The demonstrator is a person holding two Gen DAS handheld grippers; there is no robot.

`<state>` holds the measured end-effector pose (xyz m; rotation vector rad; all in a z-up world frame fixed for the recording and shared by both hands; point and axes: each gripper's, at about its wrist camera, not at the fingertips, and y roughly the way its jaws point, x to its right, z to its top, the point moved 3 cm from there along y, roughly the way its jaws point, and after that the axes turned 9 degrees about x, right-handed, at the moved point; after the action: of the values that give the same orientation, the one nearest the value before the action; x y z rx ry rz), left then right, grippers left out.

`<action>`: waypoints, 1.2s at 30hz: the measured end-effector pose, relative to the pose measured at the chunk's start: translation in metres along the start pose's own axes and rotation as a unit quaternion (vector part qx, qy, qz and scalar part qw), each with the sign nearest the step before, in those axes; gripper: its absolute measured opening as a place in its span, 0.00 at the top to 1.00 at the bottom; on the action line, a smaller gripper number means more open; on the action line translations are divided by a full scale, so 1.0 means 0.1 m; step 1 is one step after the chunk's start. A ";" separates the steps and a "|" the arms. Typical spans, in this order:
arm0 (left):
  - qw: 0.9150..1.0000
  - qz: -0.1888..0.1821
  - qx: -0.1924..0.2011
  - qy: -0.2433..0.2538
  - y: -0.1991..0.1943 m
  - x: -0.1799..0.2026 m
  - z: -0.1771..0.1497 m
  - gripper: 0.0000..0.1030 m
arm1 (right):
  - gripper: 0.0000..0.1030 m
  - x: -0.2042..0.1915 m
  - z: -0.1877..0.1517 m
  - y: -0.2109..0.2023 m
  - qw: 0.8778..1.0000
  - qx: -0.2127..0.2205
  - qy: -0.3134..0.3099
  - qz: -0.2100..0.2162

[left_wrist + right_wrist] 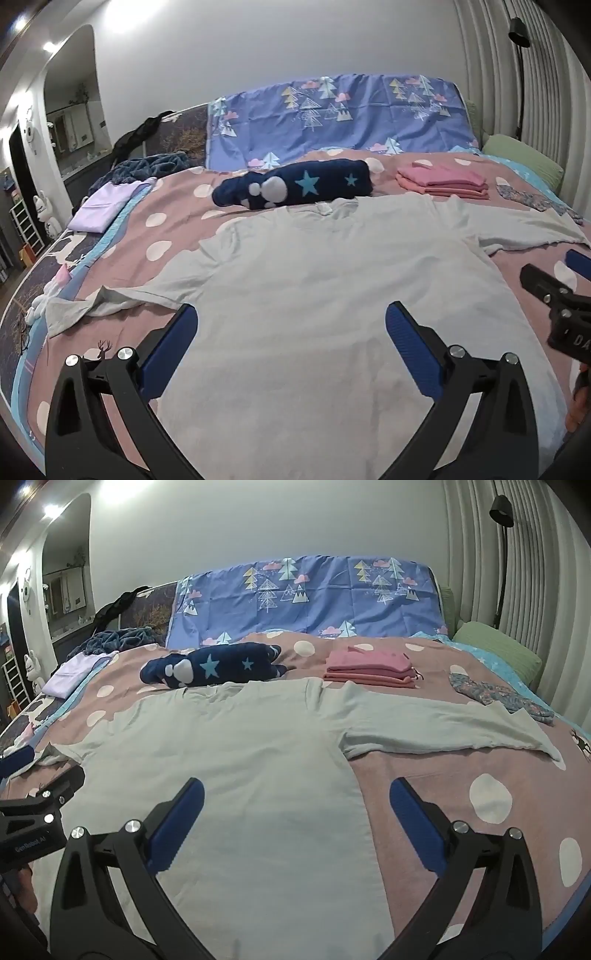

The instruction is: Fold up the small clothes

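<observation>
Both claws hang side by side over the near end of the bed, each tilted down toward the cloth with nothing between its blue pads. From its own wrist view, the left claw (291, 317) is released, jaws spread wide above the lower body of the pale grey long-sleeved cotton shirt (332, 288), which lies flat and face-up on the pink polka-dot bedspread (173, 218) with its collar away from the cameras. Its left sleeve is crumpled near the bed's edge; the other sleeve stretches out straight to the right. The right claw (297, 794) is likewise released, straddling the shirt's right side seam: one pad over the grey cloth, the other over bare bedspread. Neither claw visibly presses on the fabric. A bit of a hand shows at the edge of each view, behind the neighbouring claw's black body.

Beyond the collar lies a rolled navy fleece garment with pale stars (295, 182), and to its right a neat stack of folded pink clothes (369, 670). A folded lilac cloth (105, 206) rests at the far left.
</observation>
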<state>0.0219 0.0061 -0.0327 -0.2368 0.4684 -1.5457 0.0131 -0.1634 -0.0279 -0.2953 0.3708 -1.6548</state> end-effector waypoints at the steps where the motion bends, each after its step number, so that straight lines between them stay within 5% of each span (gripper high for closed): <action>1: 1.000 0.001 0.003 -0.004 0.00 -0.01 -0.01 0.01 | 0.02 -0.05 -0.01 -0.01 1.000 0.000 -0.001 -0.002; 11: 0.999 -0.026 0.014 0.018 0.01 0.03 -0.05 0.01 | 0.02 -0.09 0.04 -0.01 1.000 -0.001 0.011 -0.006; 17: 0.998 -0.049 -0.026 0.021 0.07 0.06 -0.12 0.01 | 0.02 -0.09 0.04 0.00 1.000 0.001 0.009 -0.003; 36: 0.999 -0.041 -0.029 0.004 0.11 -0.01 -0.20 0.01 | 0.02 -0.15 0.07 0.01 1.000 -0.001 0.001 -0.002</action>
<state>0.0229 0.0102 -0.0554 -0.2986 0.5162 -1.6157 0.0185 -0.1495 -0.0214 -0.2954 0.3734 -1.6581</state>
